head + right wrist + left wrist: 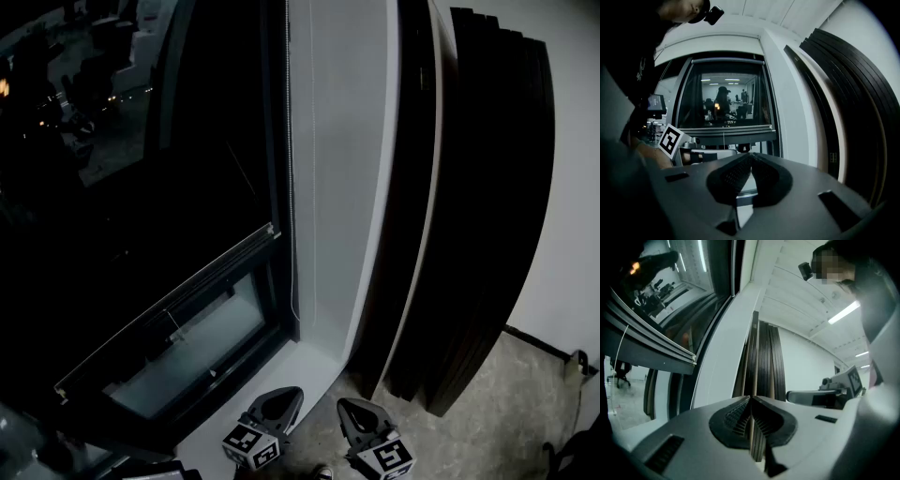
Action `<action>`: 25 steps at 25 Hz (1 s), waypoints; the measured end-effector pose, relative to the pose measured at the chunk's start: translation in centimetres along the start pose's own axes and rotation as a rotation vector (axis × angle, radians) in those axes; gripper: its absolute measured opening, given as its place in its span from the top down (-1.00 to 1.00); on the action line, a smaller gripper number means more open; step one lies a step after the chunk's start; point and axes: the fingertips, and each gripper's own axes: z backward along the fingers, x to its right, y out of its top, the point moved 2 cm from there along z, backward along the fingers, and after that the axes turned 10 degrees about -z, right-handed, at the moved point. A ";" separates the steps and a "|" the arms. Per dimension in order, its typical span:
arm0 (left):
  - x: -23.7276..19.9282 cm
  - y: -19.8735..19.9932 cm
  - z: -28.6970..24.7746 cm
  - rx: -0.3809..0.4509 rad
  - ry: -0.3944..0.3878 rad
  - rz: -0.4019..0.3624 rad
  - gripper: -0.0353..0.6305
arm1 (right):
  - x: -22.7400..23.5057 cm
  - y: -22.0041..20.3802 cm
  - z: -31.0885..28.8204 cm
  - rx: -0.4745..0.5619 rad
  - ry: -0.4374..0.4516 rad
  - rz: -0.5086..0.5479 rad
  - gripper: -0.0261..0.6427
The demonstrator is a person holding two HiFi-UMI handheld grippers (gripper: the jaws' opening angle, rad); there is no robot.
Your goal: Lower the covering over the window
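A dark blind covers most of the window, and its bottom rail (pixel 169 309) hangs a little above the sill with a strip of paler glass under it. The same rail (pixel 651 348) shows at the upper left in the left gripper view, and the rail (pixel 736 136) shows straight ahead in the right gripper view. A thin bead cord (pixel 290 187) runs down the frame's right edge. My left gripper (pixel 278 405) and right gripper (pixel 352 412) sit low, side by side near the sill. Both are shut and hold nothing, with their tips meeting, left gripper (pixel 750 398), right gripper (pixel 751 154).
A white wall pillar (pixel 347 169) stands right of the window. Tall dark slats (pixel 487 187) lean against the wall further right. Grey floor (pixel 506 412) lies below them. The white sill (pixel 281 370) is just ahead of the grippers. The glass reflects a lit room.
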 end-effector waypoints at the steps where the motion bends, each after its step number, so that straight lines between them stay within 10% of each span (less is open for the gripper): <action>1: 0.0 -0.2 -0.5 -0.010 0.007 -0.001 0.89 | 0.7 0.1 -0.2 0.002 0.007 -0.020 0.89; 9: -1.9 -1.6 -2.1 -0.064 0.081 -0.005 0.89 | 5.4 1.5 -4.2 0.034 0.060 -0.224 0.89; 25: -12.4 1.0 -8.4 -0.012 0.081 -0.031 0.89 | 10.8 9.3 -20.9 0.032 0.075 -0.069 0.88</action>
